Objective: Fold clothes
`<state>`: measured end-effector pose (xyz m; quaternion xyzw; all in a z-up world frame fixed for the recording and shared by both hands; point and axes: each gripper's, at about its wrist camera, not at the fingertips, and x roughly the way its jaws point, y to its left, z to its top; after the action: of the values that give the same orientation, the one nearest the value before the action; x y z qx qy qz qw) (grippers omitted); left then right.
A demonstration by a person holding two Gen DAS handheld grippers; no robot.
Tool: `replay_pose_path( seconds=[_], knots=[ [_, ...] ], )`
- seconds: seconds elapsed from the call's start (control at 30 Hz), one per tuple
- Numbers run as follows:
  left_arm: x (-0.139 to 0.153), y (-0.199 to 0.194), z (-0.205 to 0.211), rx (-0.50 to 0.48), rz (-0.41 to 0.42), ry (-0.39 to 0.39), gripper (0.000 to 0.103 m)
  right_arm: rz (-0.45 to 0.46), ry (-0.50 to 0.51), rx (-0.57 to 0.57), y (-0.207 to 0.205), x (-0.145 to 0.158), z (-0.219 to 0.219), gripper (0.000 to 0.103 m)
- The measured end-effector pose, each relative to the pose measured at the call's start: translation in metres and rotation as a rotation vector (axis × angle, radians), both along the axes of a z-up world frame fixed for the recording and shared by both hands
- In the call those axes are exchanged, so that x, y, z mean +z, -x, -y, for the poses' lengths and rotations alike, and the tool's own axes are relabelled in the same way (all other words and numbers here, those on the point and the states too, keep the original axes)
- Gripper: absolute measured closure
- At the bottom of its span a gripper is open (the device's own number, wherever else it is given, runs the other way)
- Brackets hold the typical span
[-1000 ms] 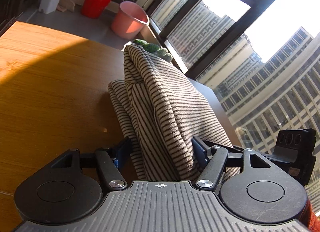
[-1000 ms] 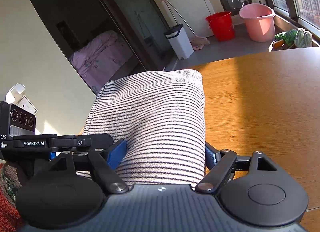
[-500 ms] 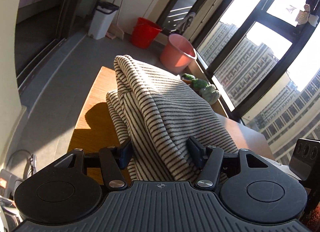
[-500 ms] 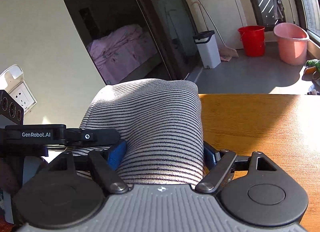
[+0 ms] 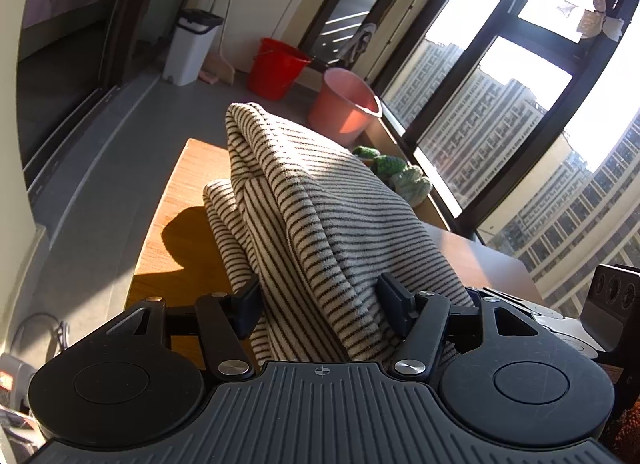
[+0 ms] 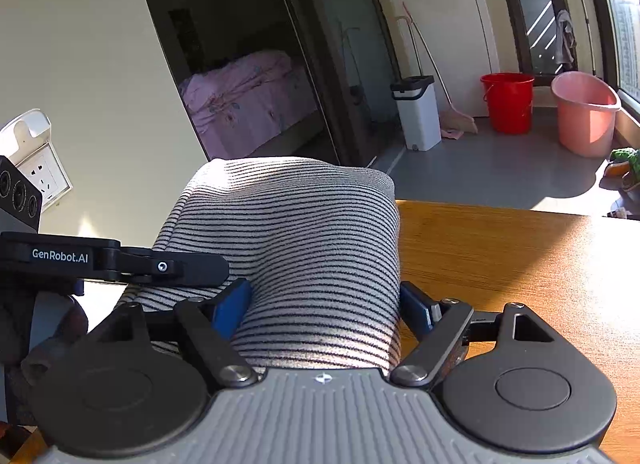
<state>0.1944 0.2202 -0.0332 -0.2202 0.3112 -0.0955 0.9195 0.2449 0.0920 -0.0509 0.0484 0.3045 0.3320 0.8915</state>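
Observation:
A cream garment with dark stripes is folded into a thick bundle and held up over the wooden table. My left gripper is shut on one side of the striped garment, with cloth bulging between the fingers. My right gripper is shut on the same striped garment, which fills the space between its blue pads. The left gripper's body shows at the left in the right wrist view, close beside the cloth. The fingertips of both grippers are hidden by fabric.
The wooden table extends to the right. On the floor beyond stand a red bucket, a pink bucket, a white bin and a broom. Green plants sit by the large windows. A bedroom doorway is at the left.
Both grippers have lifted and tilted up with the garment: the table has dropped lower in both views and more of the floor, buckets and doorway shows. The grips have not changed.

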Motion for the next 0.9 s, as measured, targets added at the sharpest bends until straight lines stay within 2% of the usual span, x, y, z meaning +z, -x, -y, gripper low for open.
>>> replay_pose_path(
  seconds=[0.07,0.17,0.27,0.4,0.47,0.5,0.6,0.67,0.73,0.8,0.9],
  knots=[
    [0.002,0.001,0.001,-0.001,0.010,-0.003,0.044,0.020,0.019,0.004,0.000,0.002,0.000,0.024],
    [0.025,0.012,0.001,0.043,0.128,-0.017,0.044,0.045,0.047,0.008,0.003,0.003,-0.006,0.024],
    [0.043,-0.003,0.013,-0.024,0.176,-0.010,0.042,0.089,0.091,0.005,0.008,0.007,-0.012,0.024],
    [0.021,-0.051,0.010,-0.051,0.042,0.086,0.043,0.147,0.148,0.006,0.021,0.017,-0.015,0.021],
    [0.002,-0.064,0.001,-0.025,-0.012,0.115,0.052,0.204,0.153,0.015,0.036,0.029,-0.015,0.021],
    [-0.007,-0.065,-0.005,-0.021,-0.013,0.129,0.060,0.222,0.138,0.027,0.042,0.035,-0.014,0.021],
    [-0.017,-0.063,-0.017,-0.019,-0.003,0.179,0.064,0.204,0.099,0.094,0.048,0.040,-0.025,0.021],
    [-0.019,-0.063,-0.019,-0.014,-0.004,0.186,0.064,0.179,0.087,0.139,0.050,0.038,-0.035,0.021],
    [-0.017,-0.063,-0.016,-0.018,-0.001,0.151,0.064,0.186,0.166,0.141,0.052,0.026,-0.049,0.020],
    [-0.014,-0.061,-0.010,-0.021,0.008,0.095,0.064,0.189,0.157,0.128,0.058,0.026,-0.040,0.017],
    [-0.010,-0.054,-0.005,-0.001,0.028,0.068,0.064,0.192,0.143,0.108,0.068,0.027,-0.027,0.017]
  ],
)
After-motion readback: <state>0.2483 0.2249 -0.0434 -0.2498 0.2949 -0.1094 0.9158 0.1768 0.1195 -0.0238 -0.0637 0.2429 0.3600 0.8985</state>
